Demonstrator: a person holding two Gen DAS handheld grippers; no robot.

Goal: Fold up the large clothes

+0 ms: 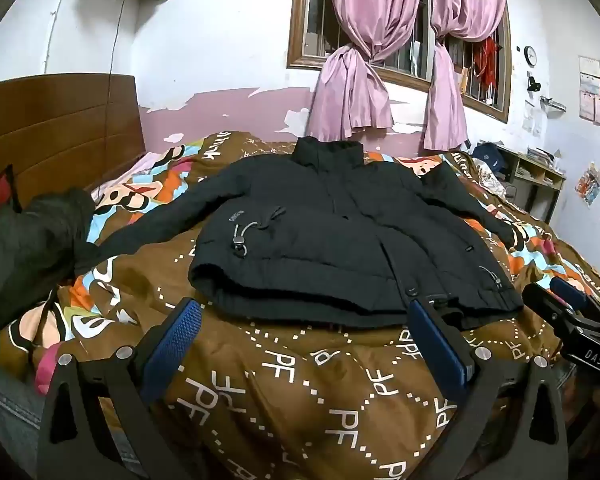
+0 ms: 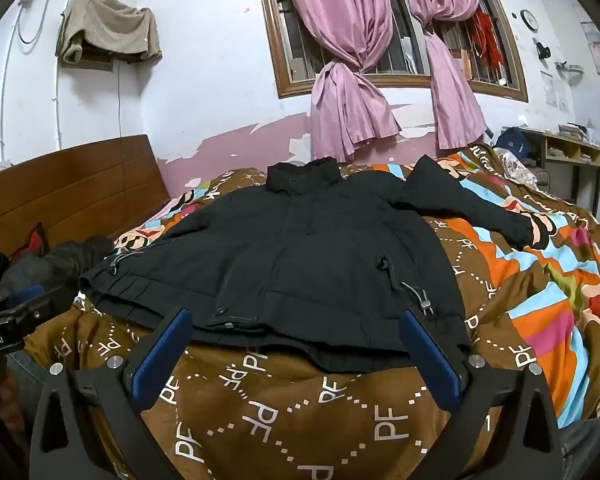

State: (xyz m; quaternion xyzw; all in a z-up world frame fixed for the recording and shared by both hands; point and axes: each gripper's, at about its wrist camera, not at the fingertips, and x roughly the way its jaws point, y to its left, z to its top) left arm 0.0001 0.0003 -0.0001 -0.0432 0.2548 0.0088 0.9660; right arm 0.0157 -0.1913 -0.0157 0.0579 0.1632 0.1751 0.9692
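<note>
A black padded jacket (image 1: 340, 232) lies flat, front up, on a brown patterned quilt (image 1: 300, 380), collar toward the window and both sleeves spread out. The same jacket (image 2: 300, 256) fills the middle of the right wrist view. My left gripper (image 1: 304, 320) stands open just short of the jacket's hem, nothing between its blue pads. My right gripper (image 2: 296, 330) is open too, its fingertips at the hem's near edge without pressing on the cloth. The right gripper (image 1: 572, 304) shows at the right edge of the left wrist view, and the left gripper (image 2: 24, 300) at the left edge of the right one.
A dark garment (image 1: 28, 248) is heaped at the left by the wooden headboard (image 1: 60, 136). Pink tied curtains (image 1: 352, 80) hang at the barred window behind the bed. A shelf unit (image 1: 536, 180) stands at the far right. The quilt (image 2: 540, 288) extends right of the jacket.
</note>
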